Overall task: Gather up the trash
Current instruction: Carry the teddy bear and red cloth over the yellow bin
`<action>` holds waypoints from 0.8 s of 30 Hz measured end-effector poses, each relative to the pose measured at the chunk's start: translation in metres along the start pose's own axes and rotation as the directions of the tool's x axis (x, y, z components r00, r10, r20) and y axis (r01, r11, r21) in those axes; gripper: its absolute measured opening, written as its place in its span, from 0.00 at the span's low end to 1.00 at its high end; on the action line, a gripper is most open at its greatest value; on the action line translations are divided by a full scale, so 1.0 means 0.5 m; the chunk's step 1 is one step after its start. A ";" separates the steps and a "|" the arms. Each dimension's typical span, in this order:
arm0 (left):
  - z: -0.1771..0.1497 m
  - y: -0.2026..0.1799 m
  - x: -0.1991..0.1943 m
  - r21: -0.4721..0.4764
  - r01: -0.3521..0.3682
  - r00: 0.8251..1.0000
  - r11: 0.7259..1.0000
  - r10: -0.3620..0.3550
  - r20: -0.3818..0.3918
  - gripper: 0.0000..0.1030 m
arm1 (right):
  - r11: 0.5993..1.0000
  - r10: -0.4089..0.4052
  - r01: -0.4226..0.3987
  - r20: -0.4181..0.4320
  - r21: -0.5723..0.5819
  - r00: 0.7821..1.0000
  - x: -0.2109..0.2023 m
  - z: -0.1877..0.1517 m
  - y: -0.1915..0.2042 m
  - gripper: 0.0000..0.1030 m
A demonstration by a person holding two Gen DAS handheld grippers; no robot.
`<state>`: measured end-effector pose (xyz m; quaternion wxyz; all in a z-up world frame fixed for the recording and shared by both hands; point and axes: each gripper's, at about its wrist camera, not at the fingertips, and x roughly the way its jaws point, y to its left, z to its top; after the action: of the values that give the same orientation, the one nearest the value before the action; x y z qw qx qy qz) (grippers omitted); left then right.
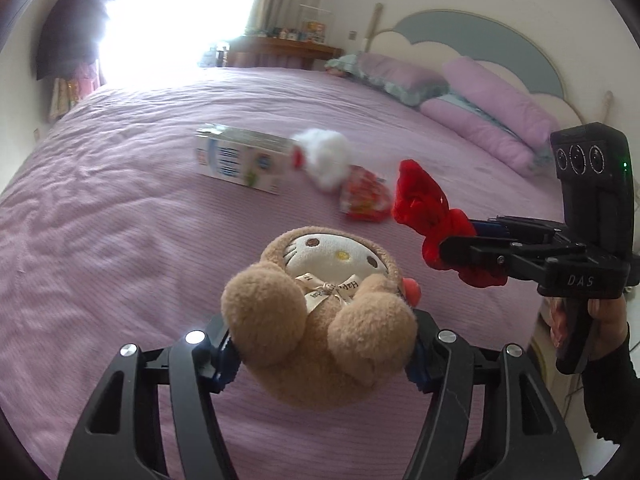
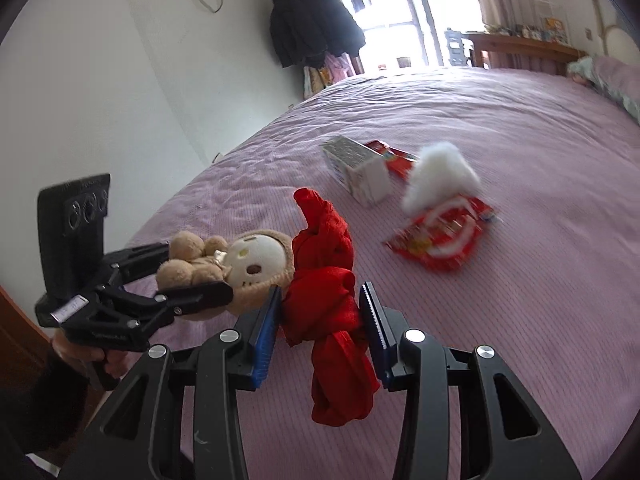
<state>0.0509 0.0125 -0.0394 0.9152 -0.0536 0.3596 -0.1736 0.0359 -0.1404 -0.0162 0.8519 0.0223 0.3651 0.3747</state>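
Note:
My left gripper [image 1: 320,356] is shut on a brown plush toy [image 1: 320,280] with a white cat face, held above the bed. In the right wrist view, that left gripper [image 2: 200,270] and the plush toy [image 2: 256,256] sit at the left. My right gripper [image 2: 320,296] is shut on a knotted red cloth [image 2: 324,240]. The left wrist view shows this right gripper [image 1: 456,236] and the red cloth [image 1: 420,196] at the right. On the bed beyond lie a white carton [image 1: 240,160], a white tissue wad [image 1: 328,156] and a red snack wrapper [image 1: 364,196].
The purple bedspread [image 1: 120,200] fills most of both views. Purple pillows [image 1: 492,96] lean on a cloud-shaped headboard [image 1: 460,28]. A wooden desk [image 1: 280,52] stands past the bed by a bright window. Dark coats [image 2: 308,20] hang on the wall. A second red wrapper [image 2: 392,160] lies behind the carton [image 2: 356,172].

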 end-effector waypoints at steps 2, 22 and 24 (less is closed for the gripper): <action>-0.006 -0.029 0.007 0.004 0.023 1.000 1.000 -0.023 -0.003 0.61 | 1.000 -0.023 0.023 0.009 0.007 1.000 -0.038 -0.020 -0.013 0.38; -0.050 -0.482 0.151 0.236 0.421 0.902 0.876 -0.377 -0.211 0.60 | 0.921 -0.319 0.286 0.091 0.265 0.943 -0.430 -0.309 -0.176 0.38; -0.062 -0.532 0.173 0.254 0.461 0.881 0.850 -0.403 -0.248 0.60 | 0.900 -0.348 0.307 0.087 0.308 0.933 -0.461 -0.349 -0.191 0.38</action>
<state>0.0145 -0.2658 -0.0581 0.8118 0.0254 0.3906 -0.4333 -0.1203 -0.4009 -0.0344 0.9138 0.1109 0.3538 0.1658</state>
